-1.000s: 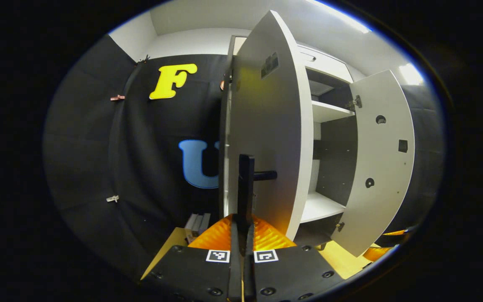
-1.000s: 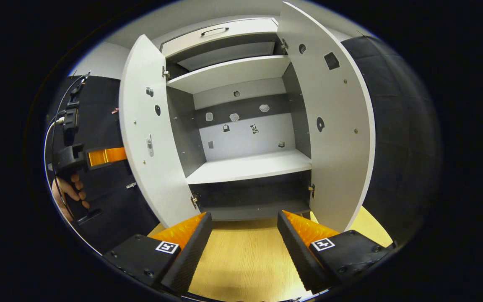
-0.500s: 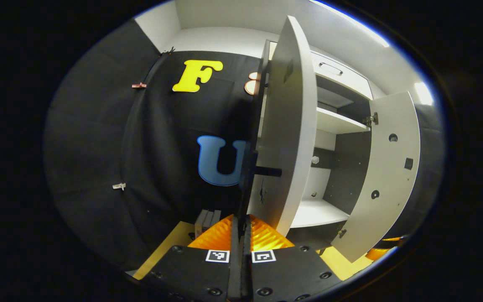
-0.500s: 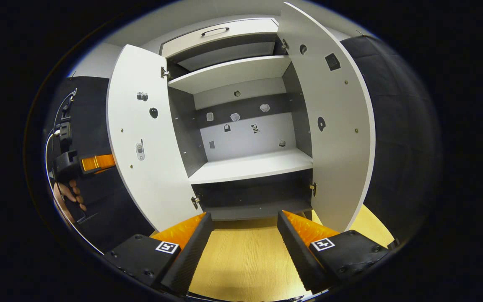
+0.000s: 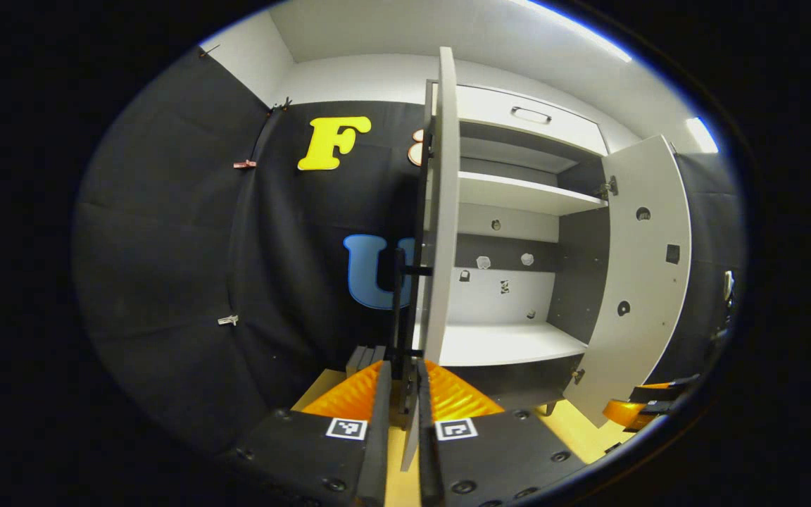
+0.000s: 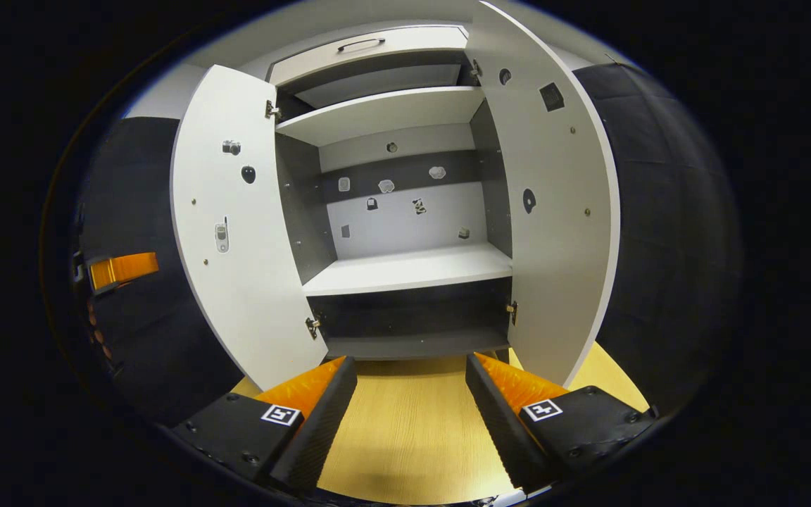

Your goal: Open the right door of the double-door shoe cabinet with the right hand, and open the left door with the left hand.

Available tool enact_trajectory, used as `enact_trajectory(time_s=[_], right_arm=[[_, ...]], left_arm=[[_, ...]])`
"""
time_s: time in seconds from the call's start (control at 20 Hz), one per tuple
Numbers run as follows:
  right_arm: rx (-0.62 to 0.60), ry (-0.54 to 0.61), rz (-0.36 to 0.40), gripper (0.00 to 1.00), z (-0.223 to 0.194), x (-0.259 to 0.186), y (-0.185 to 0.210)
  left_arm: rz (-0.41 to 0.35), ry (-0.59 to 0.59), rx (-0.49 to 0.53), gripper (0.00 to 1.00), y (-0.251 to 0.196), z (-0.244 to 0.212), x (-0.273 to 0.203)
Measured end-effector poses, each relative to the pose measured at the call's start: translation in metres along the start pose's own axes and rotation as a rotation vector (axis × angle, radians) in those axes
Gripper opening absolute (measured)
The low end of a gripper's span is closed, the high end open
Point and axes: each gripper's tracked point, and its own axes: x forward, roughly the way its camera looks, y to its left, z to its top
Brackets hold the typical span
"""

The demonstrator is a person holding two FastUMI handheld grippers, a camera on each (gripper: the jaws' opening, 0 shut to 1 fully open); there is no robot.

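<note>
In the left gripper view, the left gripper is seen with its fingers set narrowly apart, straddling the lower edge of the left door; whether both fingers press on it cannot be told. This door is viewed edge-on, swung fully outward, its dark bar handle just ahead of the fingertips. In the right gripper view, the right gripper is held with fingers spread wide over the wooden floor, nothing between them. Beyond, the shoe cabinet is seen standing open, with the right door swung outward and a white shelf exposed inside.
</note>
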Motion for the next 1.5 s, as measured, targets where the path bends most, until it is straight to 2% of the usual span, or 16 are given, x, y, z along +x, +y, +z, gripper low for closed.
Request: enact_trajectory(time_s=[0.1,0.15,0.2,0.25,0.4,0.45,0.5,0.55,0.6,0.8,1.05,1.5], right_arm=[[0.007,-0.024,-0.007,0.98,0.009,0.0,-0.004],[0.01,-0.039,-0.01,0.98,0.015,0.001,-0.006],[0.011,-0.055,-0.014,0.98,0.02,0.0,-0.008],[0.011,-0.072,-0.02,0.98,0.024,-0.001,-0.011],[0.012,-0.11,-0.038,0.98,0.034,-0.006,-0.024],[0.01,-0.119,-0.046,0.98,0.035,-0.008,-0.029],[0.008,-0.127,-0.057,0.98,0.037,-0.01,-0.036],[0.013,-0.14,-0.078,0.98,0.04,-0.014,-0.044],[0.026,-0.157,-0.089,0.98,0.043,-0.018,-0.05],[0.015,-0.162,-0.133,0.98,0.041,-0.024,-0.073],[-0.001,-0.178,-0.125,0.98,0.051,-0.022,-0.083],[-0.053,-0.159,-0.058,0.98,0.035,-0.029,-0.046]], left_arm=[[-0.001,0.024,0.017,0.37,-0.016,-0.013,-0.007],[-0.005,0.027,0.03,0.38,-0.025,-0.018,-0.007],[-0.012,0.029,0.048,0.45,-0.033,-0.022,-0.007],[-0.017,0.034,0.062,0.4,-0.04,-0.027,-0.007],[-0.054,0.06,0.055,0.56,-0.068,-0.041,-0.003],[-0.066,0.065,0.044,0.62,-0.075,-0.044,-0.002],[-0.075,0.064,0.033,0.74,-0.081,-0.045,-0.001],[-0.076,0.064,0.021,0.79,-0.085,-0.046,0.0],[-0.07,0.054,0.006,0.9,-0.086,-0.044,0.0],[-0.082,-0.009,-0.022,0.95,-0.096,-0.043,0.004],[-0.099,0.007,0.05,0.95,-0.109,-0.058,0.002],[-0.188,-0.014,0.096,0.95,-0.136,-0.061,-0.004]])
